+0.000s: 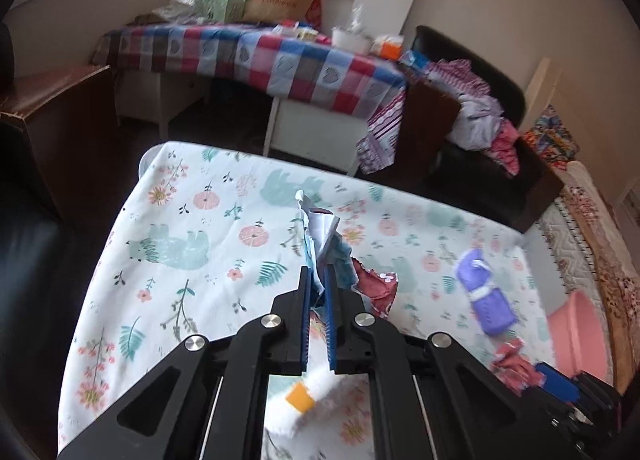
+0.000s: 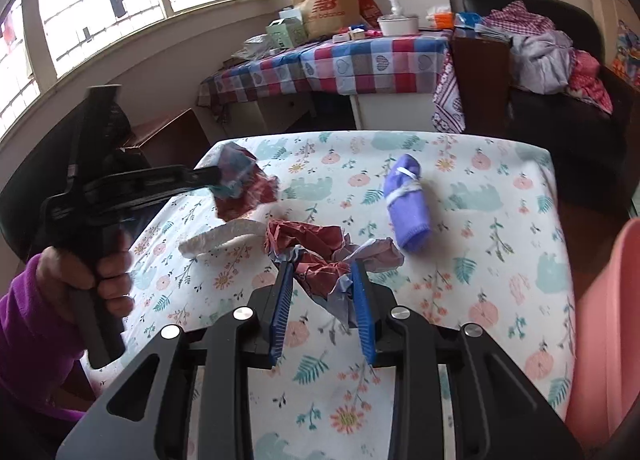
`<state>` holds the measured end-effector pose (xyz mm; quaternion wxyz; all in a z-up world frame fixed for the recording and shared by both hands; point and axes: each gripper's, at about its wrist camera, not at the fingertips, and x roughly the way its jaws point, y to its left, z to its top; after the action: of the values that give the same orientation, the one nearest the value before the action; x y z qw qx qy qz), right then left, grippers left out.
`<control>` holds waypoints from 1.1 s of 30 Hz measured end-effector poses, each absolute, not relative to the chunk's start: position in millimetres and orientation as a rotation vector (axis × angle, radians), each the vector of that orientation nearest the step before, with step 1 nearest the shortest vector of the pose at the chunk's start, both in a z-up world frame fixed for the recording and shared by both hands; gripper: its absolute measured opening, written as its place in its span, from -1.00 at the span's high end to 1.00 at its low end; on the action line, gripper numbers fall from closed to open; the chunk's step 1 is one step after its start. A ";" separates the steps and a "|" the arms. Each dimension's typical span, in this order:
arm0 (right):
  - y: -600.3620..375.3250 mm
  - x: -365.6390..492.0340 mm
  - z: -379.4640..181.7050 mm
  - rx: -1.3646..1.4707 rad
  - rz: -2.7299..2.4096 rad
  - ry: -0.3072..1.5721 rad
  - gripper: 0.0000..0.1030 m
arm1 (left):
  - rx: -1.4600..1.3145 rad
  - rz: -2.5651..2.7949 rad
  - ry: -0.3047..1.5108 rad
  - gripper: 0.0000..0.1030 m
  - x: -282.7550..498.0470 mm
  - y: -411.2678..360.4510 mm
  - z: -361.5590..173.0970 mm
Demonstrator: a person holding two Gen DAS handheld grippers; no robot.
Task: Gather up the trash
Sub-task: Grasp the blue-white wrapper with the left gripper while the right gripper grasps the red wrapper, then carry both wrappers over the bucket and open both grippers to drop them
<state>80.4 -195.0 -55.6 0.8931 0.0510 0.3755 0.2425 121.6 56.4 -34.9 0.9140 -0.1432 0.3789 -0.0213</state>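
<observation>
Left gripper: jaws nearly closed, clamping crumpled wrapper above floral tablecloth. Right gripper: jaws part open, pinching red crumpled wrapper over tablecloth. Purple rolled cloth lies nearby.

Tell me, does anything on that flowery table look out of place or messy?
Yes. Crumpled wrappers are the odd bits: the left tool pinches a blue, white and red one, the right tool grips a red and lilac one. A rolled purple cloth and a white towel lie loose on the tablecloth.
</observation>
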 end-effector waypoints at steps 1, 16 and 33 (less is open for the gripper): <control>-197.7 77.7 -54.7 0.110 0.496 0.777 0.42 | -0.291 -0.060 0.766 0.90 113.8 53.2 -28.6; -239.3 33.6 -43.7 0.189 0.429 0.745 0.41 | -0.245 -0.217 0.699 0.90 33.6 6.3 12.7; -307.0 -9.2 -39.8 0.284 0.309 0.700 0.41 | -0.176 -0.380 0.710 0.90 7.9 -70.3 21.7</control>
<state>-9.2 -307.0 -39.8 0.9179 0.1382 0.3402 0.1503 7.9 -70.3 21.7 0.9162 -0.0855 0.3452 -0.1848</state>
